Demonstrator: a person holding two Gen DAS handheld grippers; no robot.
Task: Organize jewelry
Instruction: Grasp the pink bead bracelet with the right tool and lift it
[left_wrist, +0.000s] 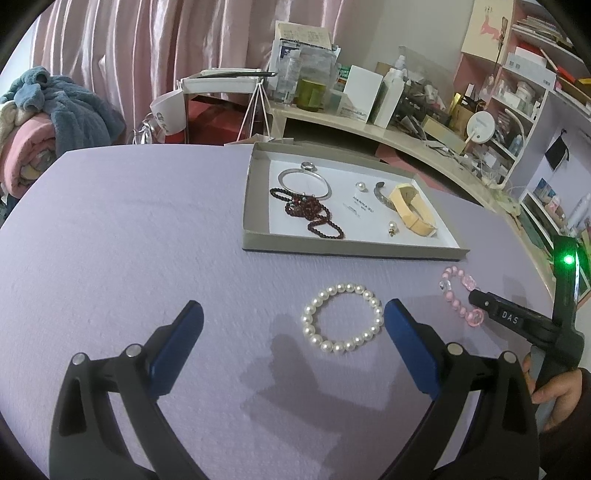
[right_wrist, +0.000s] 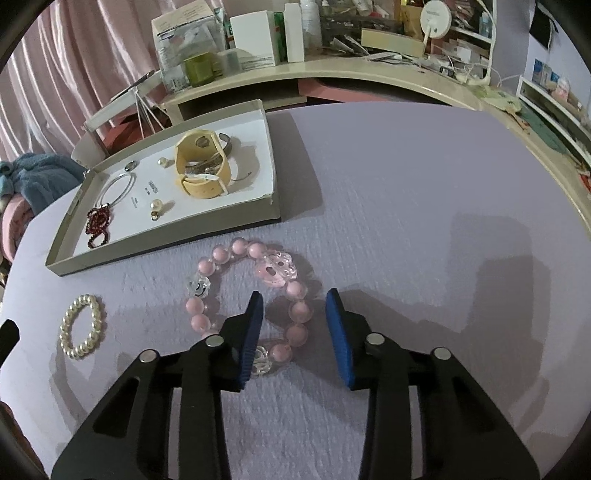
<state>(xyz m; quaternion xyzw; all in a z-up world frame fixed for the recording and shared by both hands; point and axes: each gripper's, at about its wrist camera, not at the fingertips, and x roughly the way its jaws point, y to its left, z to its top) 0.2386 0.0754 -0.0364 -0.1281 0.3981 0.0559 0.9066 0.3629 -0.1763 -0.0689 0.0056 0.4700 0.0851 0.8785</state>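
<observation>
Your desk (right_wrist: 406, 184) carries a lilac cloth. A shallow cardboard tray (right_wrist: 166, 240) lies on its far left part, just beyond the pink bead bracelet (right_wrist: 295, 314). In the tray you have a yellow strap (right_wrist: 195, 158), a silver hoop (left_wrist: 303, 181), dark red beads (left_wrist: 314, 218) and two small pearl pieces (right_wrist: 157, 206). A cluttered shelf and a pink curtain stand behind the desk.

The pink bead bracelet lies flat as a loop on the cloth, near the tray's front wall but apart from it. Its long axis runs from the near side toward the tray, with the large clear pink piece at the far end.

Your right gripper (right_wrist: 293, 321) straddles the right side of that loop: one blue finger sits inside the ring, the other outside it. The fingers are partly spread, with a gap showing on both sides of the beads, so nothing is pinched.

Your left gripper (left_wrist: 293, 343) has its fingers spread wide, and the white pearl bracelet (left_wrist: 341, 319) lies flat between them, just beside the right finger.

Open cloth extends to the right of the pink bracelet, up to the desk's curved edge.
</observation>
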